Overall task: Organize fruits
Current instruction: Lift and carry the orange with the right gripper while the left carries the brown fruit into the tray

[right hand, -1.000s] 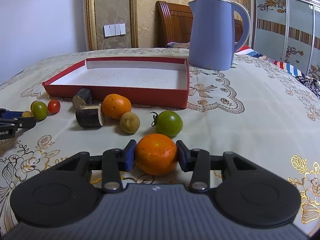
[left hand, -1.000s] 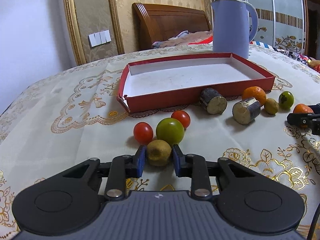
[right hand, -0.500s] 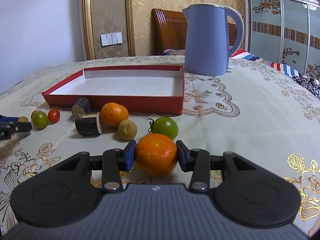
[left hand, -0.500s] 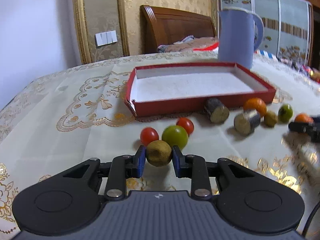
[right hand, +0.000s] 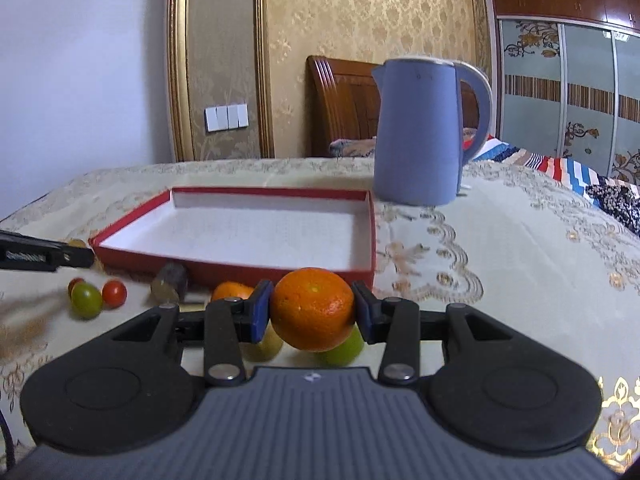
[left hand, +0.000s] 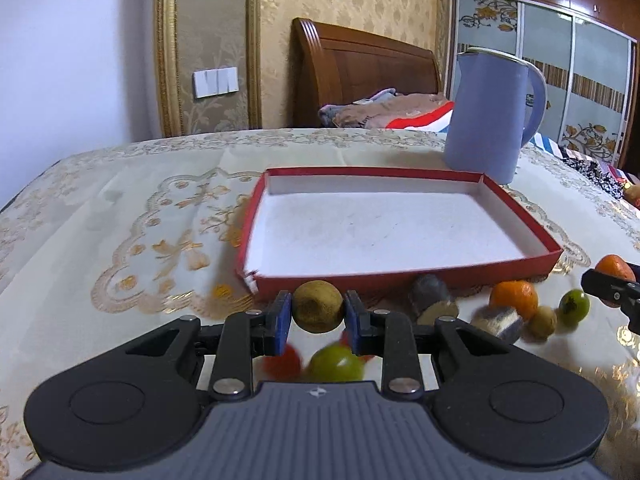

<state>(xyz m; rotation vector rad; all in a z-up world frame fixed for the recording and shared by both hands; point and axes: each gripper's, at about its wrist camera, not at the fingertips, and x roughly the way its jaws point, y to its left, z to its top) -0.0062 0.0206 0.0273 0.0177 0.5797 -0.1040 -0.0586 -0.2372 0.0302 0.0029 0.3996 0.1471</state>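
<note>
Left hand-held gripper (left hand: 318, 316) has its blue pads clamped on one small brown fruit (left hand: 317, 306), lifted clear of the surface (left hand: 120, 232) and sitting just in front of the near wall of the red box (left hand: 520, 208). Over on the right, the right hand-held gripper (right hand: 312, 310) is clenched on one orange (right hand: 313, 309), also up off the cloth, near the box's front right corner. One box, white inside, nothing in it. Left on the surface: two red tomatoes (right hand: 114, 293), two green tomatoes (right hand: 85, 299), one more brown fruit (left hand: 543, 322), one more orange (left hand: 514, 299) and two dark stubby cut pieces (left hand: 434, 300). One blue kettle (right hand: 420, 132) stands behind the box, off its far right corner.
</note>
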